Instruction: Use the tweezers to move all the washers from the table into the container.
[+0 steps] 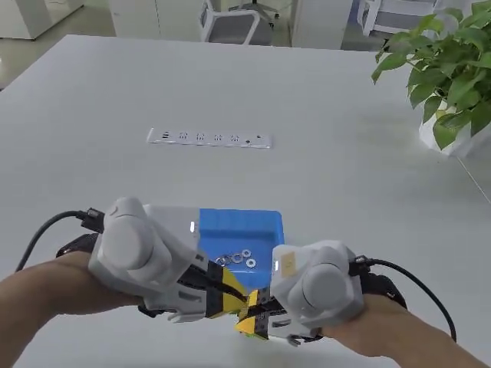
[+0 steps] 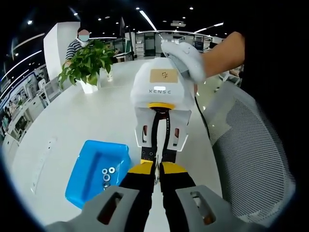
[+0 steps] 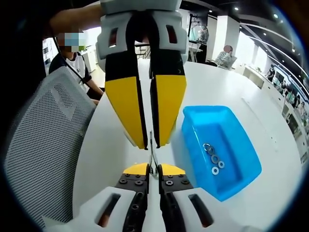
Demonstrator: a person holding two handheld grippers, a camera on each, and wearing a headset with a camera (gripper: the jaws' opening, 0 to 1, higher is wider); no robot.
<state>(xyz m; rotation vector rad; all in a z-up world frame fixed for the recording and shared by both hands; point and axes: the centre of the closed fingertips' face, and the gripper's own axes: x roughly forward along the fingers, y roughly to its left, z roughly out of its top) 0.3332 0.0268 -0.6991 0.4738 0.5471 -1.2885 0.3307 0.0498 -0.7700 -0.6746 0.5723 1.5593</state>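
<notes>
Caller: Grippers pls, left to right, head view first.

Watcher: Lower left of frame: left gripper [image 1: 236, 291], white body, yellow fingers [image 1: 225, 281] slanting twd bottom ctr. Fingers closed to a thin slit. In its own view the tweezers [image 2: 155, 176] sit pinched betw the tips.

Caller: Behind it?

Watcher: Power strip [image 1: 209, 139], white, flat on the surface [image 1: 92, 100], upper ctr-left, well apart from everything else.

Caller: Container?

Watcher: Blue container [image 1: 245, 221], mid-frame, open side up on the surface, just beyond the fingertips. Washers [image 1: 238, 259] lie inside on its floor in a loose cluster, 4 as far as I can count.

Caller: Tweezers, where exactly?

Watcher: Bottom ctr, a thin metal strip running betw the 2 grippers, which meet nose to nose. Just beside the container, going by the right gripper view. Too thin to make out in the head view.

Caller: Other gripper?

Watcher: Right gripper [image 1: 255, 313], lower right of ctr, white rounded body. Fingers nearly together as well, nipping the opposite end of the tweezers. Can't tell which of the 2 carries the weight.

Caller: Far right?

Watcher: Plant [image 1: 446, 61], green leaves, upper right corner, near the surface's edge, well apart from the grippers.
</notes>
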